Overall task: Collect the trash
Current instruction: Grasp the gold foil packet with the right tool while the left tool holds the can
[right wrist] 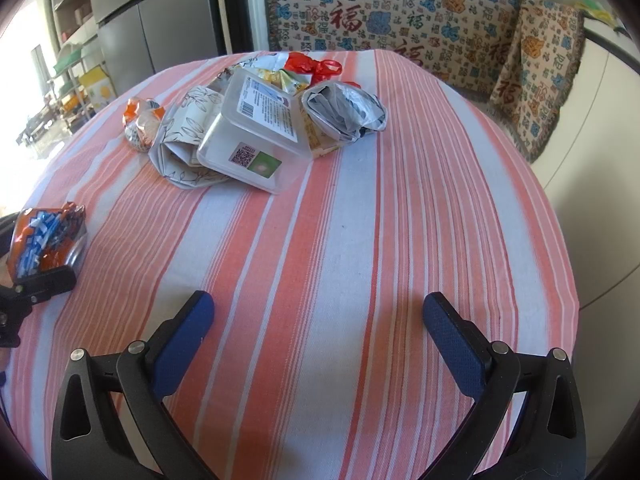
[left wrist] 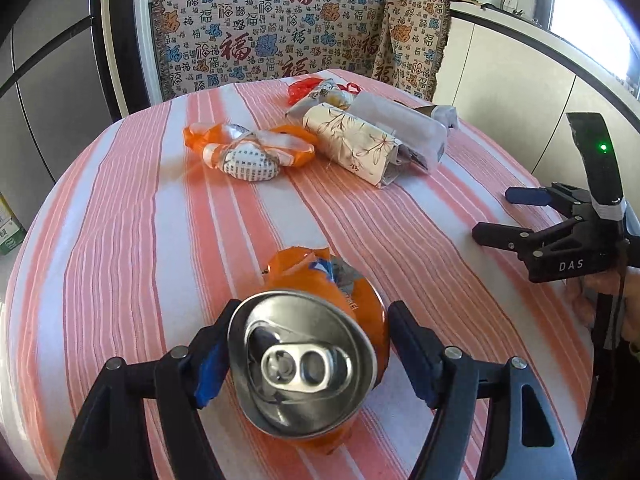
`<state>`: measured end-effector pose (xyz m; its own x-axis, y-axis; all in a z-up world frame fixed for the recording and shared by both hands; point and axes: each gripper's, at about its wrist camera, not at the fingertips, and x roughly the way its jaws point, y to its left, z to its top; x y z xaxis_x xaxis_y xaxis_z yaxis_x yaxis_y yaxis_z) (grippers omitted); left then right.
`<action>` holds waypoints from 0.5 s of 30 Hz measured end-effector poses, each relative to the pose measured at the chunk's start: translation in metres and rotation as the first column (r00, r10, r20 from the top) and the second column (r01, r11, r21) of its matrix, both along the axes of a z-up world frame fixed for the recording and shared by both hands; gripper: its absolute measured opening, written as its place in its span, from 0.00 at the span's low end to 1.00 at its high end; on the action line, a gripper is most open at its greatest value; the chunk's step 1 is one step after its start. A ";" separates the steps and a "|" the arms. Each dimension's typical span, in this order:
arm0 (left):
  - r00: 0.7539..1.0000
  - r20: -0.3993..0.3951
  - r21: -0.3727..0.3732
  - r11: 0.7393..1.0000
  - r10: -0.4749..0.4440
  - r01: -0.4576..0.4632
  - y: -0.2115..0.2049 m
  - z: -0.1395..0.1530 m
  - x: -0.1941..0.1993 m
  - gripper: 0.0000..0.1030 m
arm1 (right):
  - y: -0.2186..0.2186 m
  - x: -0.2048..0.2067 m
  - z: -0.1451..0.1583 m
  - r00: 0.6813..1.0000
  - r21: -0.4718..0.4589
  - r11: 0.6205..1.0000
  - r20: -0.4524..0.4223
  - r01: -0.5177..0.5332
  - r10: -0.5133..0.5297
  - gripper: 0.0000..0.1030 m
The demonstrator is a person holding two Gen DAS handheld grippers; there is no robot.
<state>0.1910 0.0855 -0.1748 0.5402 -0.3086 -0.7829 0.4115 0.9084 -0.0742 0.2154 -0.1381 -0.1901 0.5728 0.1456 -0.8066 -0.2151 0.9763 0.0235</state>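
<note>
**Two handheld grippers over a striped table strewn with trash**

Two black grippers with blue finger pads hover above a table covered in a cloth of salmon-pink and pale stripes.

The left gripper has a crushed orange drink can between its fingers, the silver top and pull tab facing the camera. One blue pad lies against the can's rim on the left of the view; a narrow gap shows between the can and the other finger, so the jaws sit around the can without clamping it. The can lies near the table's close edge.

The right gripper is spread wide and holds nothing, with bare cloth between its fingers. In the left wrist view it appears at the right edge, gripped by a hand.

Farther across the table lies a cluster of rubbish: a clear plastic box with printed labels, resting on a floral-printed paper wrapper; a crumpled silver-grey bag just beside the box; a red plastic bag behind them; and an orange and white wrapper a little apart.

Behind the table stands a bench draped in a patterned blanket.
</note>
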 end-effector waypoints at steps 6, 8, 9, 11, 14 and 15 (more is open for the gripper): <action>1.000 0.012 0.063 0.998 0.009 -0.010 -0.008 -0.003 0.000 0.75 | -0.003 0.001 0.001 1.000 0.034 0.999 0.003 0.000 0.000 1.00; 1.000 0.007 0.058 0.998 0.020 -0.020 -0.006 -0.004 0.002 0.78 | -0.015 -0.001 0.007 1.000 0.116 0.993 0.021 0.008 -0.010 0.99; 1.000 0.007 0.057 0.998 0.020 -0.020 -0.006 -0.004 0.002 0.78 | -0.020 -0.002 0.010 0.999 0.132 0.991 0.028 0.018 -0.022 0.99; 1.000 0.009 0.060 0.998 0.020 -0.021 -0.006 -0.004 0.002 0.78 | -0.028 0.001 0.019 0.998 0.125 0.992 0.046 0.033 -0.039 0.99; 1.000 0.010 0.060 0.998 0.020 -0.020 -0.005 -0.005 0.001 0.78 | -0.030 0.017 0.040 0.998 0.133 0.991 0.067 0.011 -0.020 0.98; 1.000 0.010 0.060 0.998 0.020 -0.020 -0.005 -0.005 0.001 0.78 | -0.029 0.024 0.047 0.997 0.137 0.991 0.077 0.006 -0.016 0.98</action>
